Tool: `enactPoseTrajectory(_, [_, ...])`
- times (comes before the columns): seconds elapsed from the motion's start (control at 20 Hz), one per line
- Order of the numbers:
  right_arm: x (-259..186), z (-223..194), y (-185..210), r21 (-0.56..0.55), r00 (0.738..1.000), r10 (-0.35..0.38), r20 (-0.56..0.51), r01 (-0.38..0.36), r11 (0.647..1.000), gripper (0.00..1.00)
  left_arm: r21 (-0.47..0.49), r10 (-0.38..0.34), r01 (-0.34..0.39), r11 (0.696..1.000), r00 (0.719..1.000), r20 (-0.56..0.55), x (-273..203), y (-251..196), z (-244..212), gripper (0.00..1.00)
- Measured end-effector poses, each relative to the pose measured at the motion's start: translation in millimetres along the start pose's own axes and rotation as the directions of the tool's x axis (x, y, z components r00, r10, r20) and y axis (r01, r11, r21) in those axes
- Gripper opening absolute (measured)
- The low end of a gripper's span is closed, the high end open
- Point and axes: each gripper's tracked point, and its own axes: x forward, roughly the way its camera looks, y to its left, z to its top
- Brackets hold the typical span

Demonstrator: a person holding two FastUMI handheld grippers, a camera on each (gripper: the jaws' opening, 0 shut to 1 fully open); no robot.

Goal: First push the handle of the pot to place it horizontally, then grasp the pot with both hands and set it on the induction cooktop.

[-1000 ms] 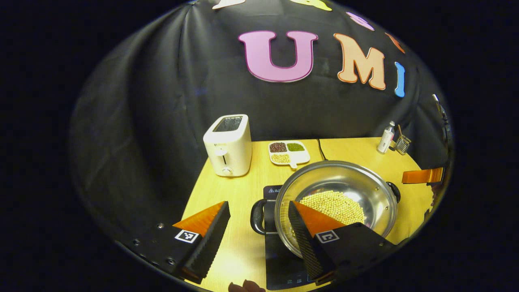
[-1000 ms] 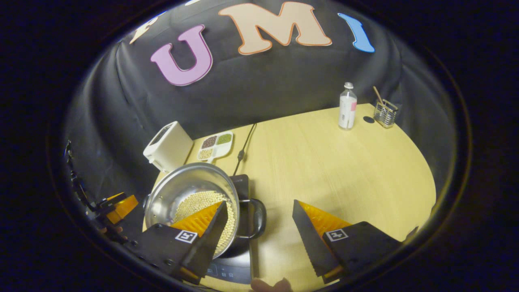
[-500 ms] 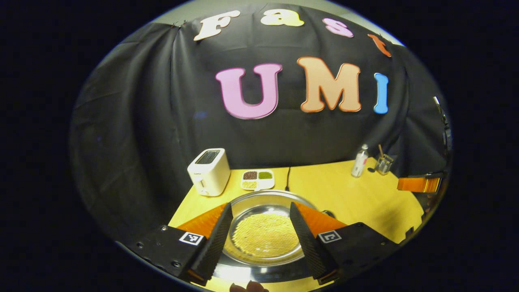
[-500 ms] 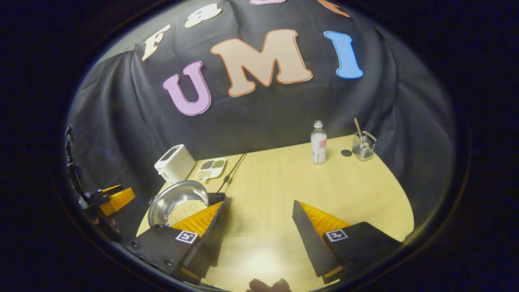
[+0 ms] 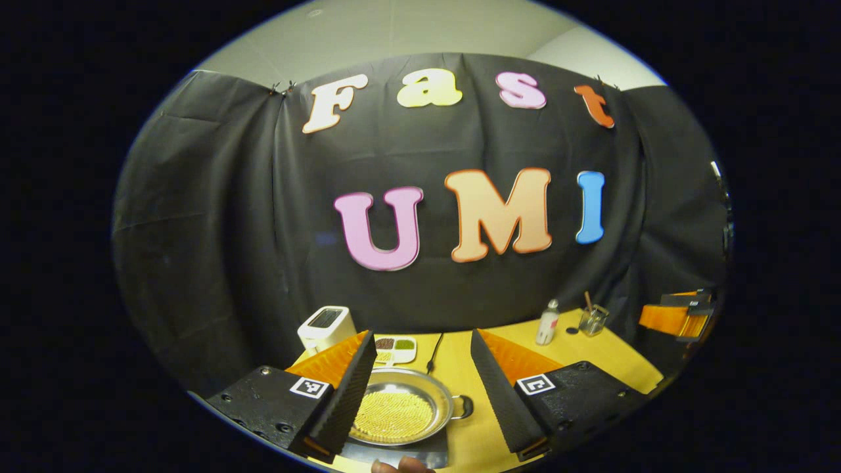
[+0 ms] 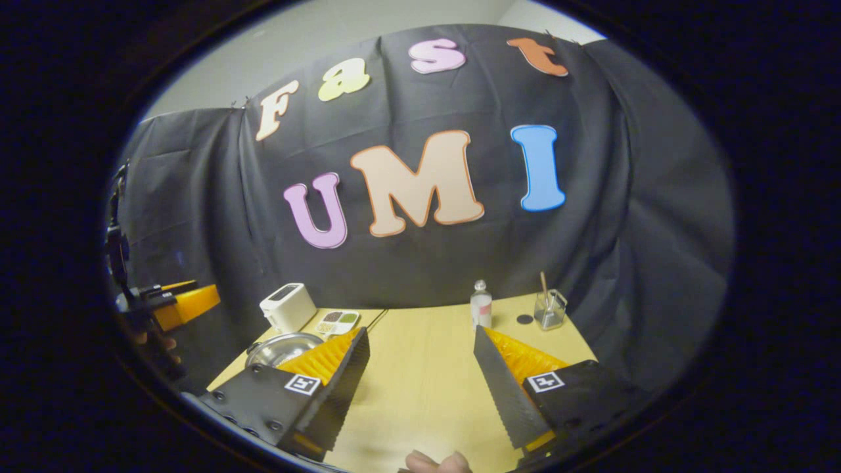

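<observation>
In the left gripper view, the left gripper [image 5: 420,387] holds its fingers wide apart at bottom centre; between them, lower down, the shiny steel pot of yellow beans [image 5: 402,412] rests on the black induction cooktop [image 5: 394,453]. In the right gripper view, the right gripper [image 6: 420,387] is likewise spread, and the pot [image 6: 279,349] lies lower left, beyond its left finger.

Round, shallow stainless-steel pot [image 5: 402,410] seated upright on the flat black induction cooktop [image 5: 397,454], at the near left part of the table. Its bowl holds a level bed of small pale-yellow beans [image 5: 393,415] covering the bottom. One black loop handle [image 5: 464,407] projects sideways from the rim on the right, lying roughly horizontal. In the right gripper view the same pot [image 6: 279,349] appears as a polished rim and inner wall, partly hidden behind a finger
</observation>
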Motion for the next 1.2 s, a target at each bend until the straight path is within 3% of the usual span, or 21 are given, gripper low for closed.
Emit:
enactPoseTrajectory(0.15, [-26, 45, 13, -0.003, 0.996, 0.016, 0.088, -0.016, 1.0, 0.98, -0.019, -0.026, 0.028, 0.999, 0.996, 0.086, -21, -15, 37, 0.9])
enactPoseTrajectory(0.3, [-49, 81, 25, -0.041, 0.986, 0.005, 0.169, 0.002, 0.999, 0.93, 0.0, -0.053, 0.054, 0.999, 0.985, 0.166, -45, -17, 67, 0.88])
enactPoseTrajectory(0.4, [-65, 92, 33, -0.054, 0.983, -0.01, 0.181, 0.02, 0.998, 0.97, -0.018, -0.068, 0.073, 0.997, 0.982, 0.178, -58, -18, 74, 0.89])
enactPoseTrajectory(0.55, [-88, 115, 37, -0.024, 0.967, -0.054, 0.25, 0.062, 0.998, 0.93, -0.044, -0.074, 0.084, 0.995, 0.979, 0.188, -82, -10, 78, 0.89])
enactPoseTrajectory(0.85, [-130, 111, 58, -0.086, 0.961, -0.053, 0.272, 0.079, 0.993, 0.94, -0.059, -0.116, 0.129, 0.99, 0.975, 0.191, -110, -12, 70, 0.86])
enactPoseTrajectory(1.2, [-157, 116, 69, -0.095, 0.955, -0.061, 0.291, 0.092, 0.991, 0.93, -0.054, -0.078, 0.089, 0.995, 0.981, 0.177, -136, 9, 67, 0.86])
